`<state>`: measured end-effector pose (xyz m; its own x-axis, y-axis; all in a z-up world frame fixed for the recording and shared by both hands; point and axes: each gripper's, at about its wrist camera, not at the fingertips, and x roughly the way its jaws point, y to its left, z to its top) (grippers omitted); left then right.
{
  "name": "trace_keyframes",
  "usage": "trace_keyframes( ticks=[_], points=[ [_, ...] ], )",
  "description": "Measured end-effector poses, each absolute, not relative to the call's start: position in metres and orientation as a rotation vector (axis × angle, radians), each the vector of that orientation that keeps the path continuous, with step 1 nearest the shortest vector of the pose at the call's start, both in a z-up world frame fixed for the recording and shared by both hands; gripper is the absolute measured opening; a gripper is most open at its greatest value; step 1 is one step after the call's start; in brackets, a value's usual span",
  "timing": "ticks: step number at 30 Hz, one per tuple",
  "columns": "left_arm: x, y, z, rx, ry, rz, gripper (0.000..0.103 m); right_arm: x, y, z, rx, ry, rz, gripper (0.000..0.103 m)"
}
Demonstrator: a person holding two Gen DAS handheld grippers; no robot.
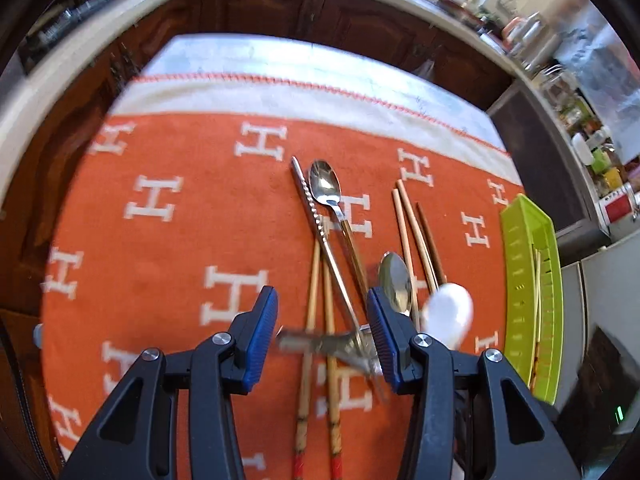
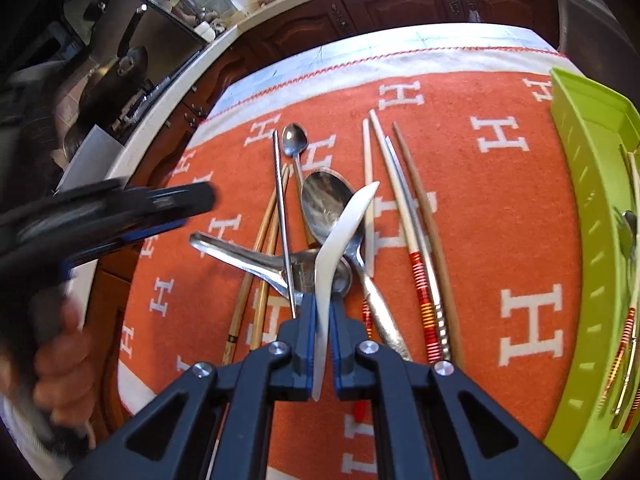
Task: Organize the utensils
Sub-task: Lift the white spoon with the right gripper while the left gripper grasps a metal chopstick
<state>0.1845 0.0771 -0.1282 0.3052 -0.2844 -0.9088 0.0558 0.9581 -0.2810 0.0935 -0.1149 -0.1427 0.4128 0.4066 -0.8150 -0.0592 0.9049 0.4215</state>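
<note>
Right wrist view: your right gripper (image 2: pixel 323 332) pinches the white spoon (image 2: pixel 335 248) edge-on above the utensil pile (image 2: pixel 304 248), so it may twist loose before reaching the green tray (image 2: pixel 588 128), while your left gripper (image 1: pixel 324 340) hangs open.

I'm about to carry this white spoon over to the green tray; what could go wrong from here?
1. The right gripper pinches the white spoon on its thin handle only, so it may pivot or slip.
2. The spoon hangs just above the piled metal spoons; a low swing could scatter them.
3. The left gripper, jaws open, hovers close over the same pile and could collide.
</note>
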Motion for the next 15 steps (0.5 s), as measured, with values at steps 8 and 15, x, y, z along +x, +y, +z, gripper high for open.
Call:
trace_keyframes(
  ticks=[8,15],
  points=[
    [0.207,0.057,-0.170,-0.255,1.402,-0.222,0.013,0.091,-0.145,-0.120,0.431,1.061,0.308,0.006],
    [0.209,0.046,-0.176,-0.222,1.407,-0.187,0.013,0.088,-0.161,-0.113,0.457,1.035,0.312,0.006]
  ],
)
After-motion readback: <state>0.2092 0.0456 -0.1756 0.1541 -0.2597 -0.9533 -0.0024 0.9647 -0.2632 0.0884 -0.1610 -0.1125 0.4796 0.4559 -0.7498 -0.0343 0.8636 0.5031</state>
